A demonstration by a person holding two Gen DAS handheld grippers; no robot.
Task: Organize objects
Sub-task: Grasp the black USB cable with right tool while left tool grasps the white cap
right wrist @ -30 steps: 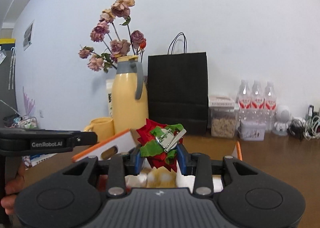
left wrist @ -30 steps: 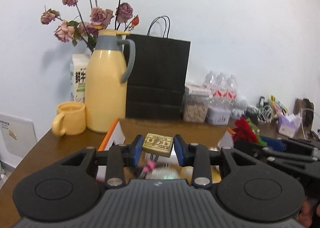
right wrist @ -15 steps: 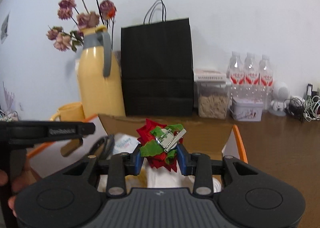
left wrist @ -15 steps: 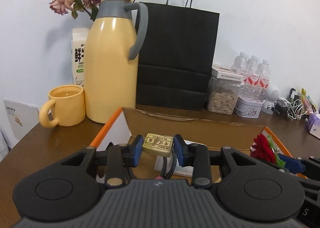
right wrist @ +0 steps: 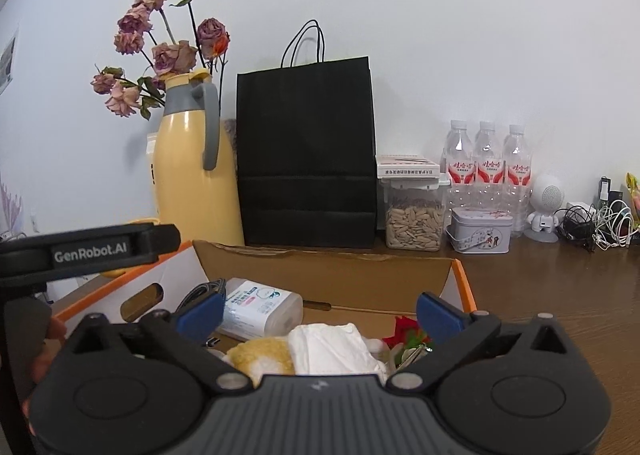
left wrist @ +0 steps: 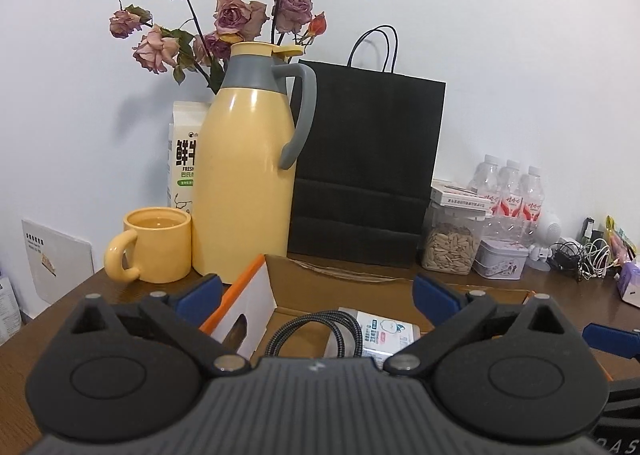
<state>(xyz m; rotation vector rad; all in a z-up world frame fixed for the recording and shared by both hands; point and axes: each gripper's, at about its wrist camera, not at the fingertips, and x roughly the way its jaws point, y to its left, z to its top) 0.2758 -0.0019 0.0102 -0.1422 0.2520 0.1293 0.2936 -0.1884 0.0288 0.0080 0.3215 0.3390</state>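
Observation:
An open cardboard box (left wrist: 360,287) with orange-edged flaps sits on the brown table; it also shows in the right wrist view (right wrist: 320,275). My left gripper (left wrist: 316,295) is open and empty above it. Inside lie a braided cable (left wrist: 312,329) and a wipes pack (left wrist: 386,337). My right gripper (right wrist: 318,313) is open and empty over the box. Below it lie the red flower clip (right wrist: 406,333), a white cloth (right wrist: 332,347), a yellow plush (right wrist: 262,357) and the wipes pack (right wrist: 260,305). The small tan block is not visible.
Behind the box stand a yellow thermos (left wrist: 246,175), a yellow mug (left wrist: 154,243), a black paper bag (left wrist: 364,171), a seed jar (left wrist: 450,243), a tin (left wrist: 502,263) and water bottles (right wrist: 486,167). Cables (right wrist: 592,223) lie at the far right.
Both grippers have opened. The left let go of the small tan block and the right let go of the red flower clip, which now lies in the box.

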